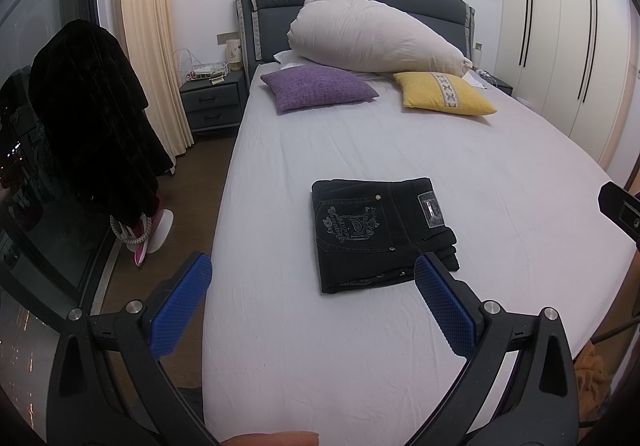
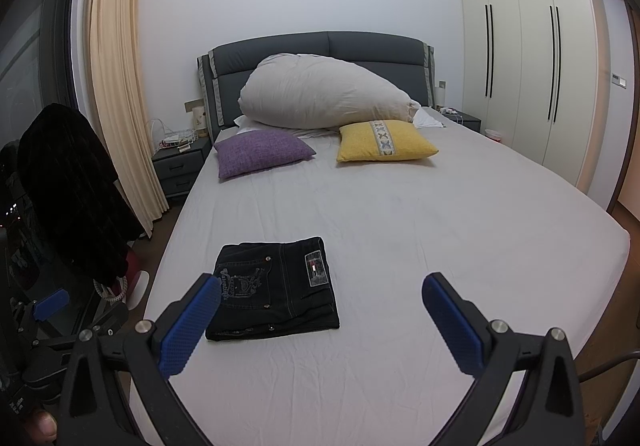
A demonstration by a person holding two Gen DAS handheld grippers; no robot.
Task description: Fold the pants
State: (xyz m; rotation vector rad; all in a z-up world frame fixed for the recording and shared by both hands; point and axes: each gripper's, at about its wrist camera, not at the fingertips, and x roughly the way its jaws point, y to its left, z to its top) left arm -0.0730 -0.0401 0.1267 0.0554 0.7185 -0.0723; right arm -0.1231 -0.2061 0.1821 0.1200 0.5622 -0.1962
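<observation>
The black pants (image 1: 376, 234) lie folded into a compact rectangle on the white bed sheet (image 1: 360, 141), back pocket and label facing up. They also show in the right wrist view (image 2: 276, 290). My left gripper (image 1: 312, 266) is open and empty, held above the near part of the bed, short of the pants. My right gripper (image 2: 320, 286) is open and empty, held above the bed with the pants just beyond its left finger. The right gripper's tip shows at the right edge of the left wrist view (image 1: 620, 209); the left gripper shows at the left of the right wrist view (image 2: 50, 304).
A purple cushion (image 1: 316, 85), a yellow cushion (image 1: 444, 93) and a big grey pillow (image 1: 372, 33) lie at the headboard. A nightstand (image 1: 212, 101), a curtain (image 1: 148, 25) and a dark coat (image 1: 92, 117) stand left of the bed. Wardrobes (image 1: 560, 25) line the right wall.
</observation>
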